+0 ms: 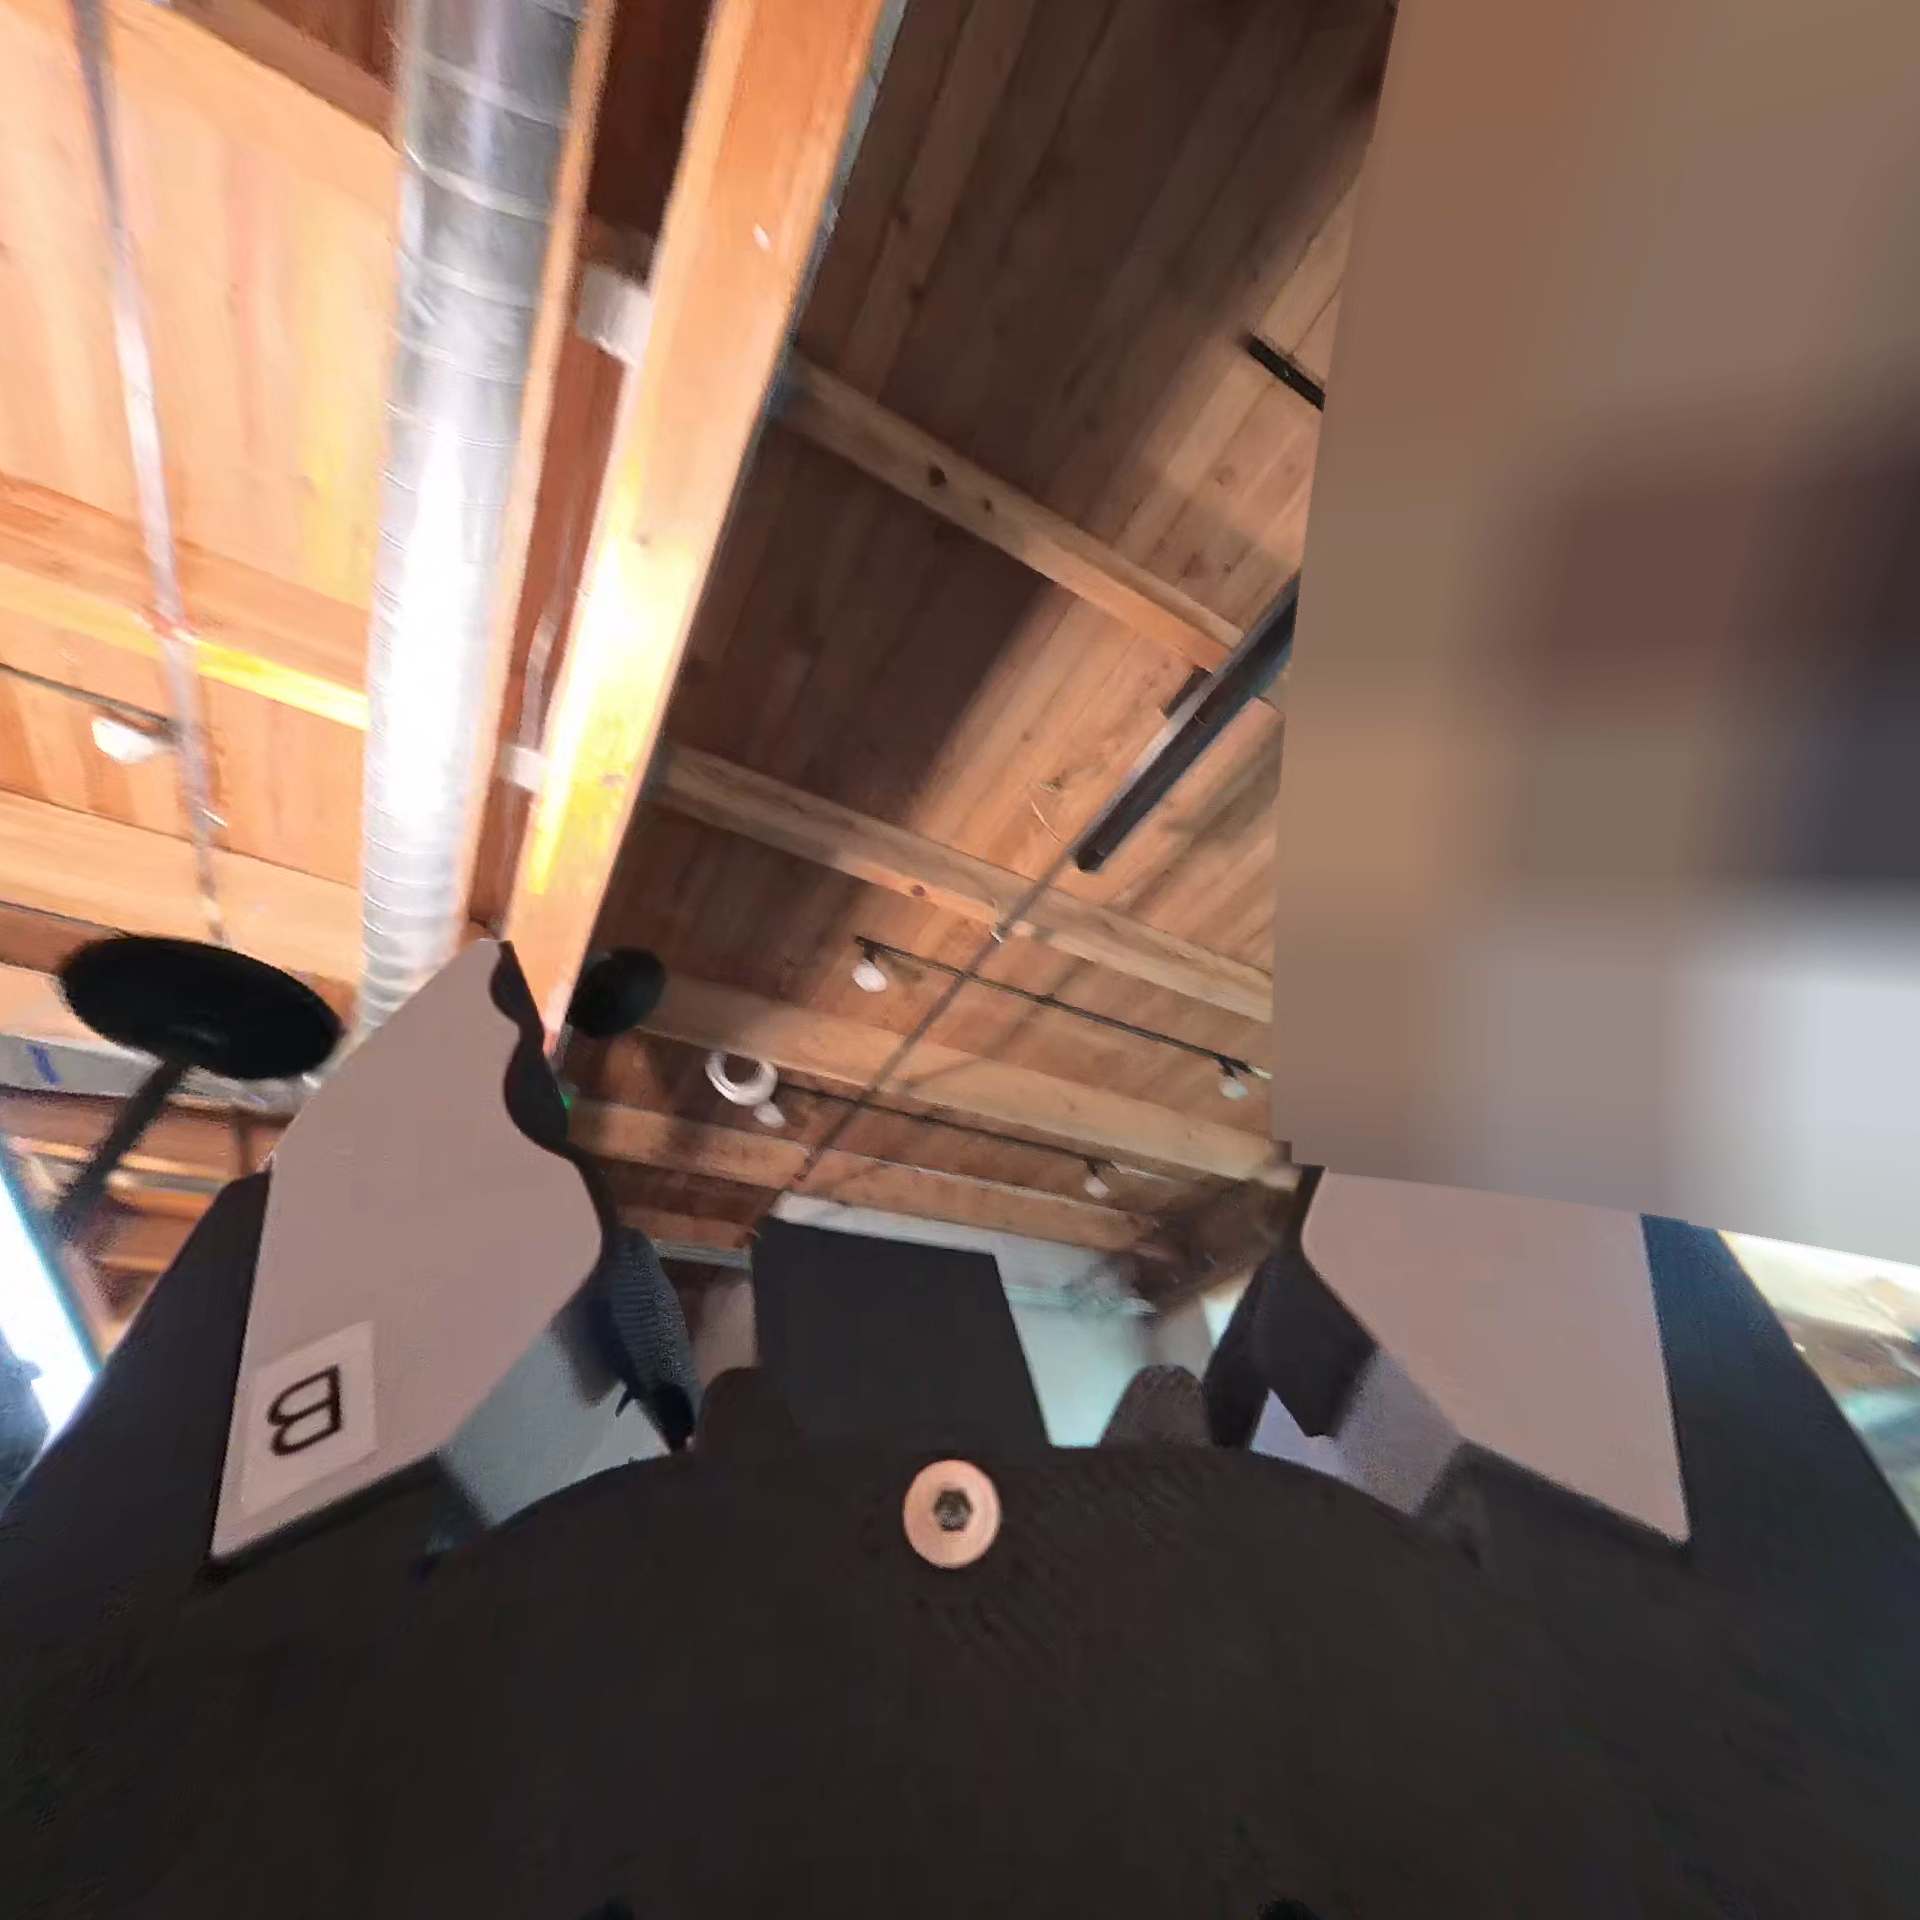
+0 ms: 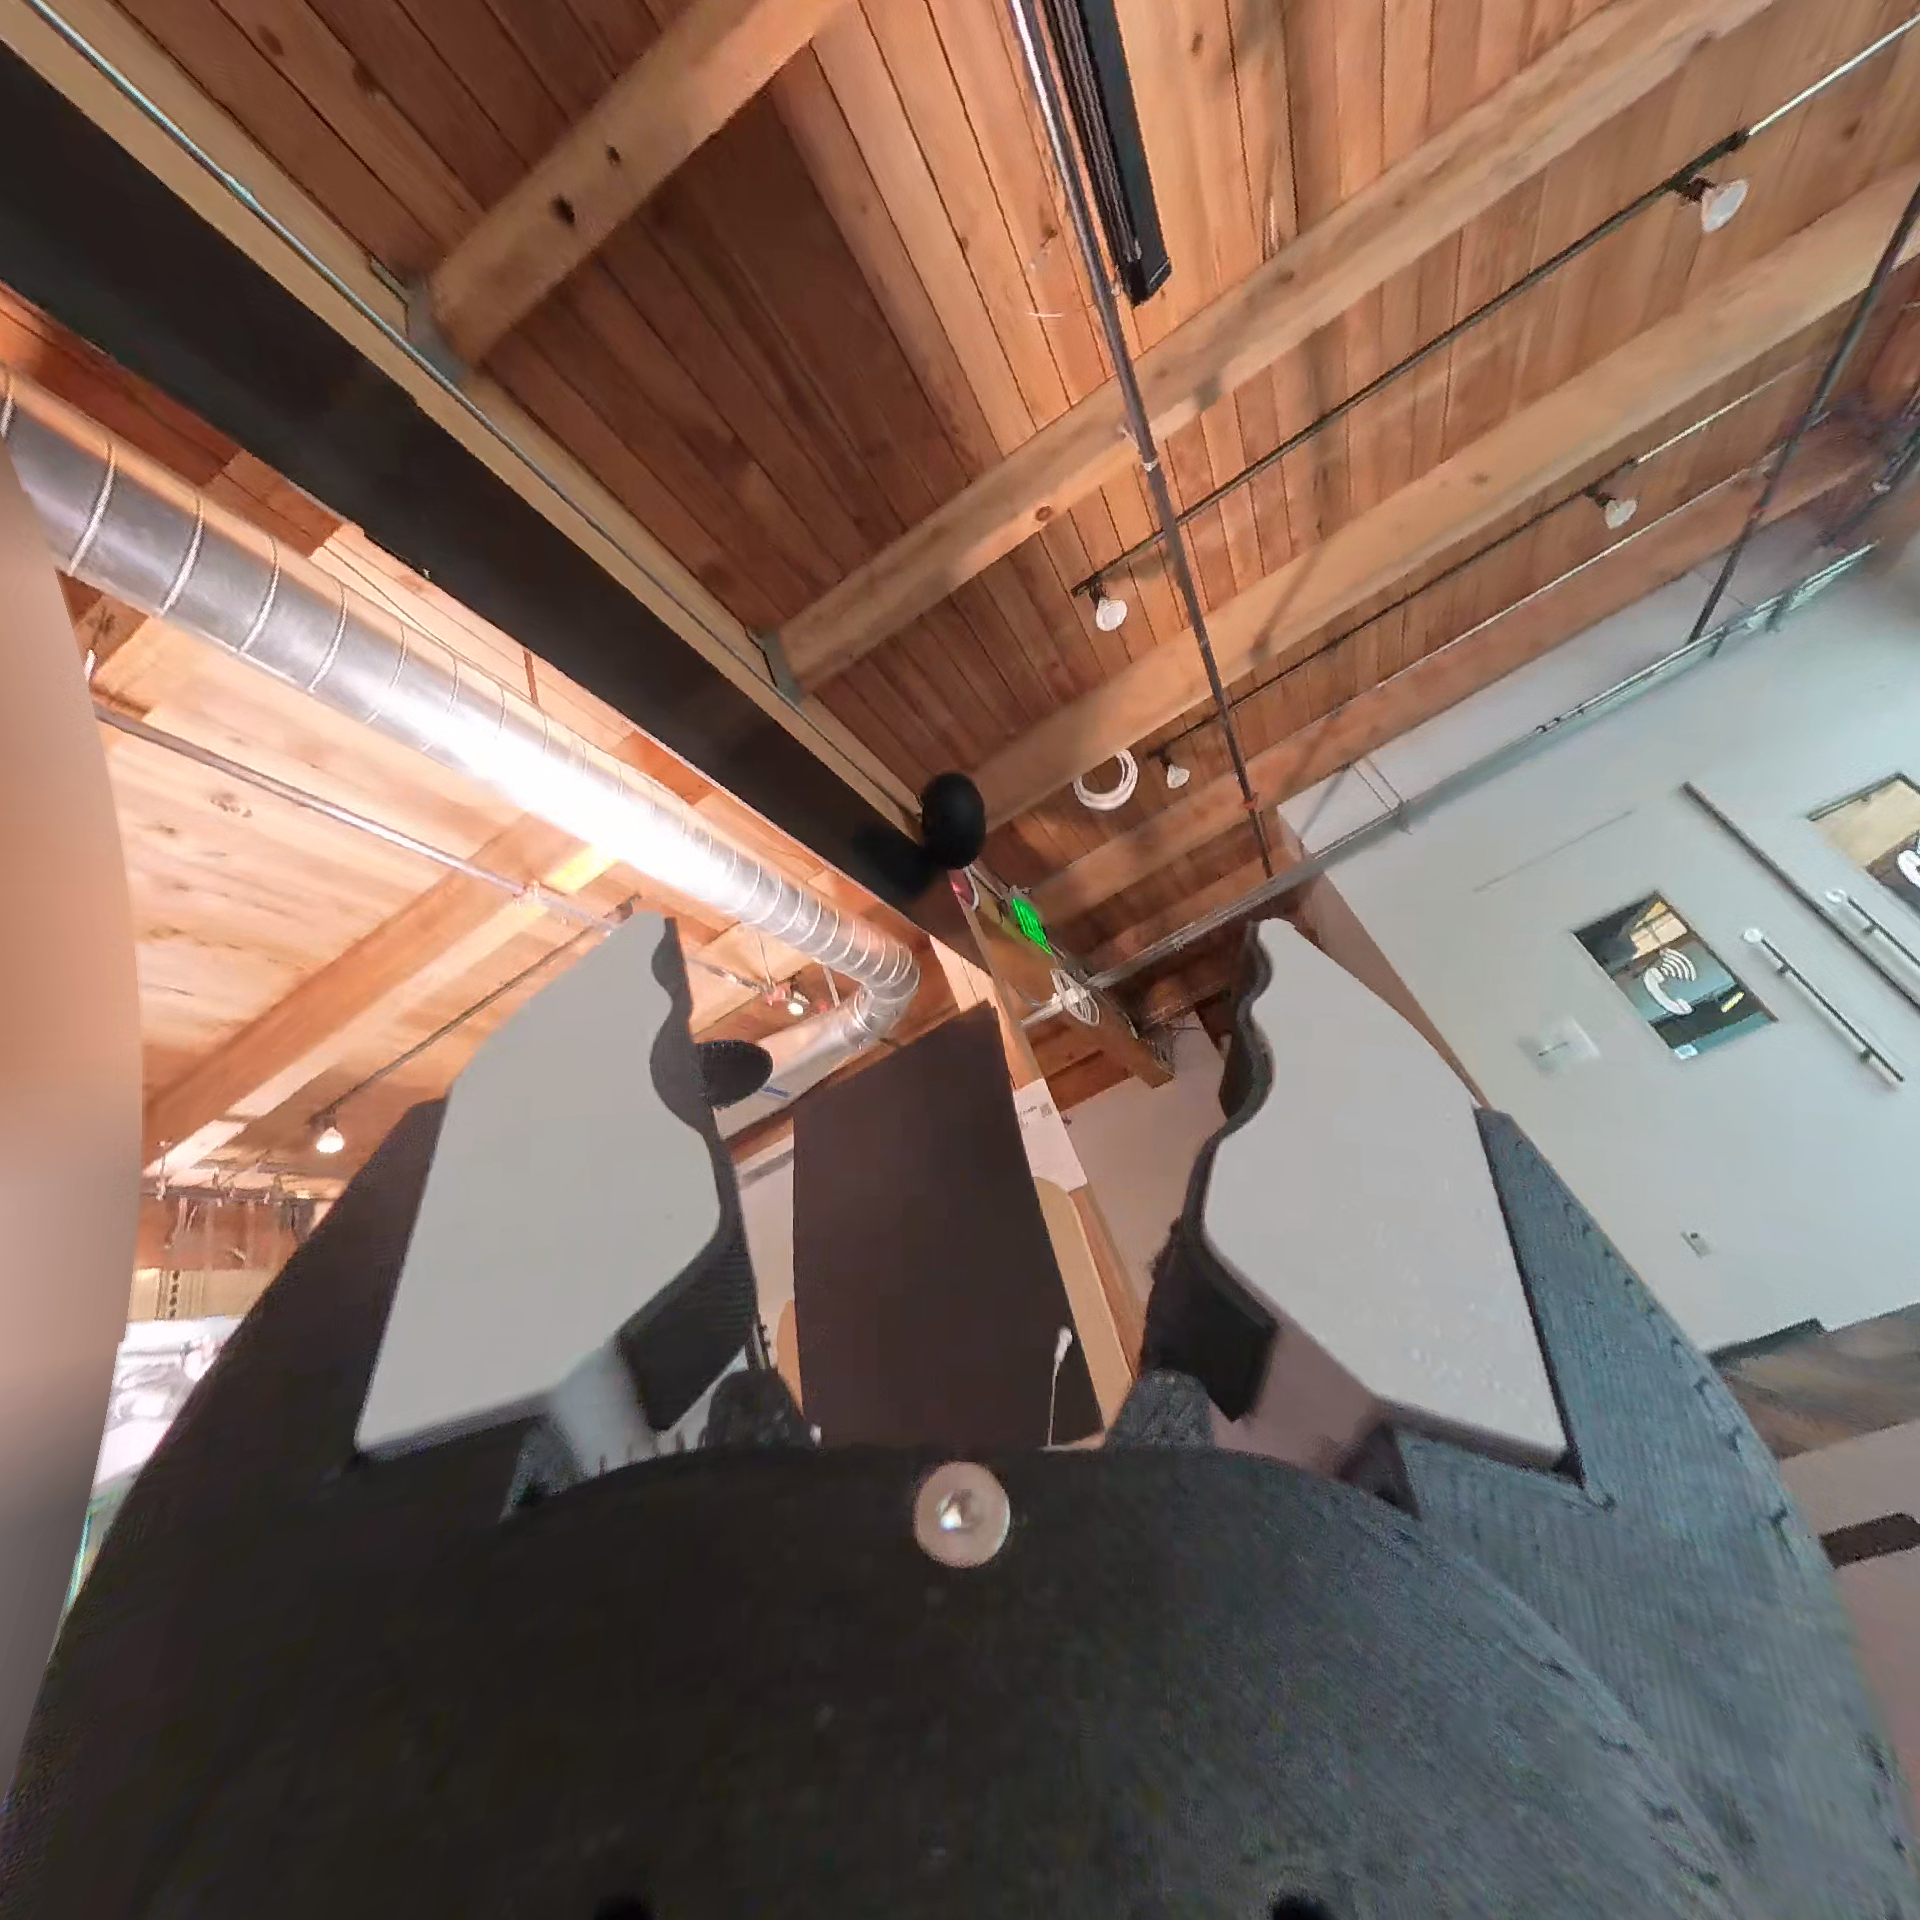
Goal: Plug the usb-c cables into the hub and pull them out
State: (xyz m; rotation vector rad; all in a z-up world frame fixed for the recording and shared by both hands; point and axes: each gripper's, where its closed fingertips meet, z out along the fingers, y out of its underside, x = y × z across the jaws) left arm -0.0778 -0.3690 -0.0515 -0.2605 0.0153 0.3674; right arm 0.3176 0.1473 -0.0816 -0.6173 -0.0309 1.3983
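Observation:
Both wrist views point up at the ceiling. No hub and no USB-C cable shows in either view. My left gripper (image 1: 914, 1049) is open and empty; its left finger (image 1: 436, 1195) shows whole, while a blurred patch covers the tip of its right finger (image 1: 1486, 1351). My right gripper (image 2: 961, 935) is open and empty, with both grey fingers (image 2: 561, 1164) spread wide apart.
Overhead are wooden beams (image 2: 1195, 416), a silver duct (image 1: 457, 520) (image 2: 468, 717), track lights (image 2: 1112, 608) and black round fixtures (image 1: 197, 1003) (image 2: 951, 816). A dark panel (image 2: 914, 1226) stands beyond the right fingers. A white wall with glass doors (image 2: 1662, 987) is to the right.

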